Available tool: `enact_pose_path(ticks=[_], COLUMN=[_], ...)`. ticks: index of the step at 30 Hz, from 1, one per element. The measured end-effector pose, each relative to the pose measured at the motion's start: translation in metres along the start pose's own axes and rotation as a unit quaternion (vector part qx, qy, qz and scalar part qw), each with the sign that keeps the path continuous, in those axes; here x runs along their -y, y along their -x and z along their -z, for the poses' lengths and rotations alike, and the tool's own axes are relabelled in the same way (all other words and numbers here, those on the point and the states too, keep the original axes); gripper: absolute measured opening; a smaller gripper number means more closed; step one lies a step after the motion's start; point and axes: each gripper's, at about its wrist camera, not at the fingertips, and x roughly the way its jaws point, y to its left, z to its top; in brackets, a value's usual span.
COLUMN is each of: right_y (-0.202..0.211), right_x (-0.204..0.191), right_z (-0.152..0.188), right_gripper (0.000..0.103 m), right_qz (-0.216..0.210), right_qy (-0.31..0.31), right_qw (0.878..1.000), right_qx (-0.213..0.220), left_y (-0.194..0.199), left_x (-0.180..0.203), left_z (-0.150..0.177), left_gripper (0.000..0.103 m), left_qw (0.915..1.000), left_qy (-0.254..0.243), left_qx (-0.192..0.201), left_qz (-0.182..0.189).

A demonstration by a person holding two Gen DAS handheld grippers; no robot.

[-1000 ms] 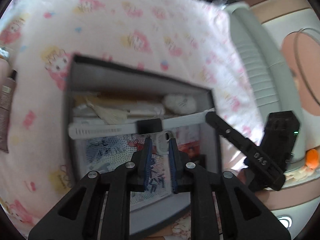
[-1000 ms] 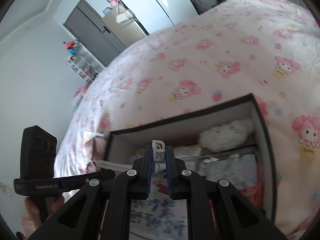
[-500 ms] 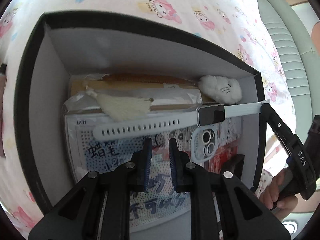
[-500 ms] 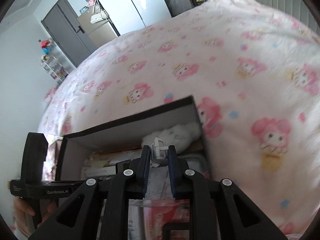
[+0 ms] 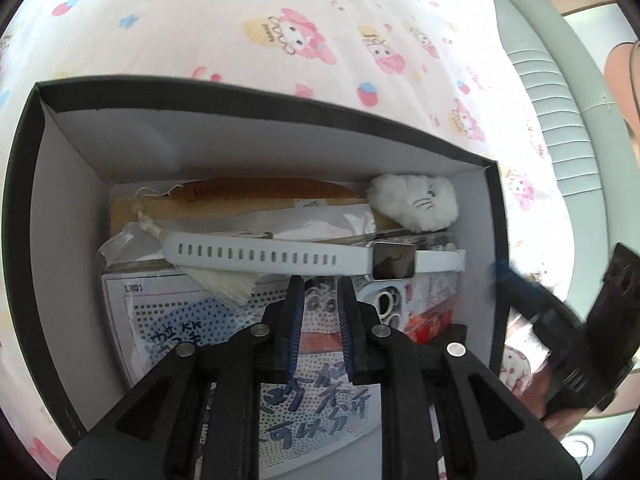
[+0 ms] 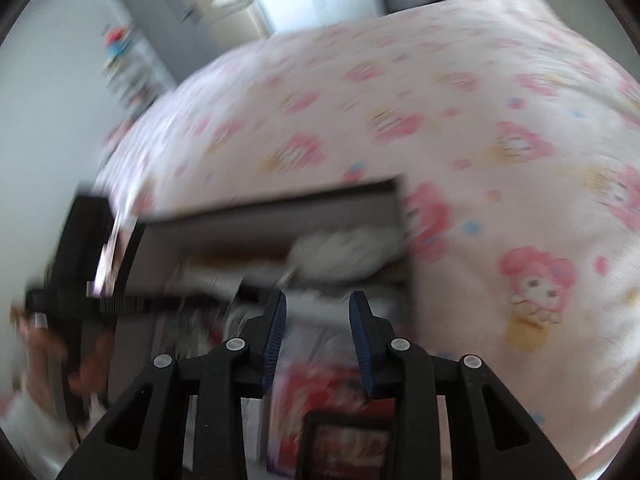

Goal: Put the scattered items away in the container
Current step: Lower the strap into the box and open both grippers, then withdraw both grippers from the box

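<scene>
A black box (image 5: 24, 208) with white inner walls sits on the pink patterned bedspread. Inside it lie a white smartwatch (image 5: 304, 258) across the middle, a white plush cat (image 5: 416, 204), a wooden comb in a bag (image 5: 260, 192), printed packets (image 5: 184, 320) and a phone case (image 5: 384, 304). My left gripper (image 5: 320, 284) is just above the box contents, jaws slightly apart and empty. My right gripper (image 6: 318, 304) is open and empty over the box's (image 6: 272, 208) right end; this view is blurred. The right gripper's body also shows in the left wrist view (image 5: 580, 344).
The bedspread (image 5: 280, 20) surrounds the box. A grey-green padded headboard (image 5: 556, 92) runs along the right. In the right wrist view a white wall, a grey door (image 6: 160, 20) and shelves (image 6: 124, 64) stand beyond the bed.
The right gripper let go of the watch strap and opened, pulling back fast. The watch now lies flat in the box. The left gripper holds over the box, jaws slightly wider.
</scene>
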Motion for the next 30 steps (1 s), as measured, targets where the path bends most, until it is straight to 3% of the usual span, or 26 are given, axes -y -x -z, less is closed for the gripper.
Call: enact_pose_path(ticks=[3, 10, 17, 20, 23, 30], right_y=[-0.026, -0.066, -0.088, -0.088, -0.080, -0.074], right_x=[-0.018, -0.020, -0.038, -0.045, -0.041, -0.026], right_z=[0.006, -0.010, -0.024, -0.026, -0.026, -0.022], right_gripper=[0.029, 0.029, 0.029, 0.029, 0.029, 0.029], right_qz=[-0.015, 0.014, -0.016, -0.007, -0.018, -0.025], right_qy=[0.026, 0.038, 0.063, 0.073, 0.058, 0.019], right_qw=[0.999, 0.997, 0.995, 0.995, 0.997, 0.999], right_qx=[-0.043, -0.071, -0.076, -0.065, -0.045, -0.044], left_y=[0.007, 0.021, 0.021, 0.017, 0.013, -0.014], left_x=[0.001, -0.004, -0.002, -0.001, -0.001, 0.004], left_z=[0.004, 0.002, -0.003, -0.003, -0.006, -0.013], left_gripper=[0.015, 0.015, 0.016, 0.016, 0.016, 0.016], left_qw=[0.9999, 0.9994, 0.9990, 0.9989, 0.9988, 0.9996], left_qy=[-0.006, 0.003, 0.006, 0.001, 0.000, -0.005], left_qx=[0.010, 0.031, 0.040, 0.042, 0.045, 0.026], left_qz=[0.004, -0.017, -0.018, -0.018, -0.015, -0.009])
